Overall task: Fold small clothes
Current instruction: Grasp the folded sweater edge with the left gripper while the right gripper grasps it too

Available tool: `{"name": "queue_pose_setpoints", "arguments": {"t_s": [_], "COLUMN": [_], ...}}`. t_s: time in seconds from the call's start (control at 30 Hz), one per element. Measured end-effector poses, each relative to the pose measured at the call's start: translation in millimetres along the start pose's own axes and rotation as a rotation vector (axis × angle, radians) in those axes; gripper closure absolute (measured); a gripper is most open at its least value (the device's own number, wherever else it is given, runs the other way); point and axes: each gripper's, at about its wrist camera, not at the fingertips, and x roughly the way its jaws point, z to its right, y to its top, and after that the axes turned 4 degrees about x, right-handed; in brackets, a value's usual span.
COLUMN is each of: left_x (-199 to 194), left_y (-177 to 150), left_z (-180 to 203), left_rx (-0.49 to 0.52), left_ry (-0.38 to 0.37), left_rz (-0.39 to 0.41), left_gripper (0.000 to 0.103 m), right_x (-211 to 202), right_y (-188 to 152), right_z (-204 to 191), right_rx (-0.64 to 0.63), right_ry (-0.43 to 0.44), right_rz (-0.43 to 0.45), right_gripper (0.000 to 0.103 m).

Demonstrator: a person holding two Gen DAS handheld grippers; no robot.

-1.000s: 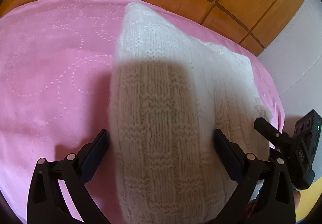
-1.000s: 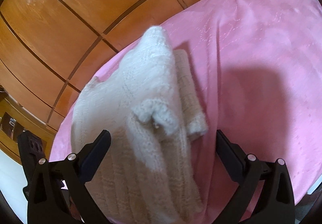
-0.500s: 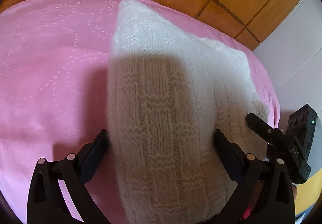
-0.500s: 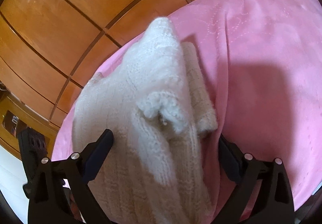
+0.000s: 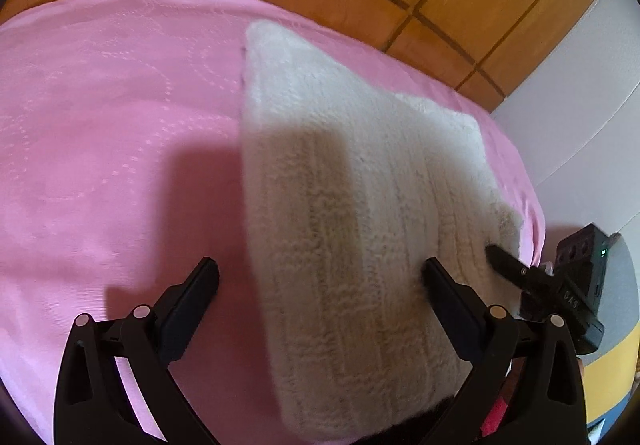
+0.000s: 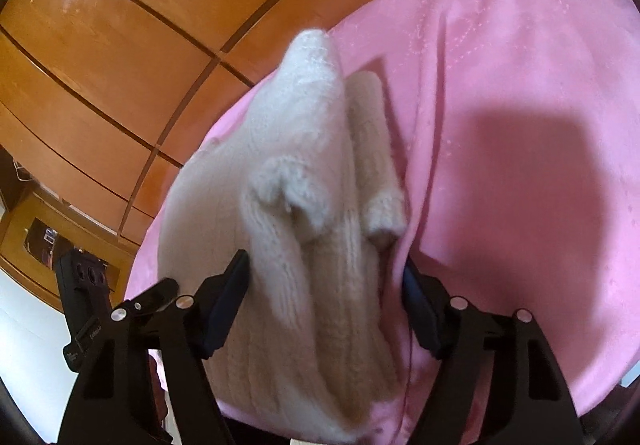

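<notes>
A cream knitted sweater [image 5: 360, 205] lies folded on the pink bedspread [image 5: 100, 145]. My left gripper [image 5: 320, 281] is open, its jaws wide apart, the right one touching the sweater's near end and the left one over bare bedspread. The right gripper's tip [image 5: 508, 265] shows at the sweater's right edge. In the right wrist view the sweater [image 6: 304, 173] has a folded sleeve with a fuzzy cuff [image 6: 292, 193] on top. My right gripper [image 6: 324, 293] has its jaws narrowed around the sweater's near end, pressing into the knit on both sides.
Wooden panelled wardrobe doors [image 6: 120, 45] stand behind the bed. A white wall [image 5: 580, 105] is at the right in the left wrist view. The bed's edge runs close to the sweater's far side. Open pink bedspread [image 6: 520, 125] extends to the right.
My right gripper's jaws have closed in from wide open onto the sweater's near end. My left gripper has shifted left, so the sweater now sits toward its right jaw.
</notes>
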Motion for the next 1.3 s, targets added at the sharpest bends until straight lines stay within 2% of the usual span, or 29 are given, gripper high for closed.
{"name": "queue_pose_setpoints", "arguments": {"t_s": [0.1,0.27,0.5,0.63,0.7,0.77,0.97,1.13,1.3], "left_x": [-2.2,14.4,36.9,39.3,33.6,26.8,4.9,-14.7,-35.0], "left_y": [1.0,6.7,19.5,18.9,13.7,7.7,-5.3,-10.3,-28.8], "left_z": [-8.4,-15.4,9.5,12.4,14.8,18.0,24.7,36.5,28.9], "left_rx": [-0.011,-0.042,0.036,0.033,0.043,0.072,0.110,0.140,0.130], "left_ry": [-0.018,-0.100,-0.135,-0.122,-0.112,-0.091,-0.074,-0.090,-0.113], "left_rz": [0.009,-0.042,-0.139,-0.123,-0.097,-0.067,0.000,0.049,0.081], "left_gripper": [0.003,0.003,0.003,0.003,0.013,0.027,0.050,0.060,0.063], "right_x": [-1.7,2.3,18.5,20.2,21.7,18.7,9.8,-1.4,-7.2], "right_y": [2.0,6.9,28.4,32.4,31.8,27.1,13.4,6.2,-12.8], "right_z": [5.1,11.0,17.0,12.1,0.8,-9.7,-28.8,-42.0,-60.5], "right_rx": [0.029,0.067,0.153,0.142,0.113,0.062,-0.014,-0.056,-0.135], "right_ry": [0.004,0.058,0.092,0.066,0.035,-0.002,-0.061,-0.096,-0.119], "right_rz": [-0.016,-0.043,-0.028,-0.033,-0.026,-0.011,0.026,0.048,0.043], "right_gripper": [0.031,0.030,0.030,0.031,0.035,0.042,0.053,0.061,0.061]}}
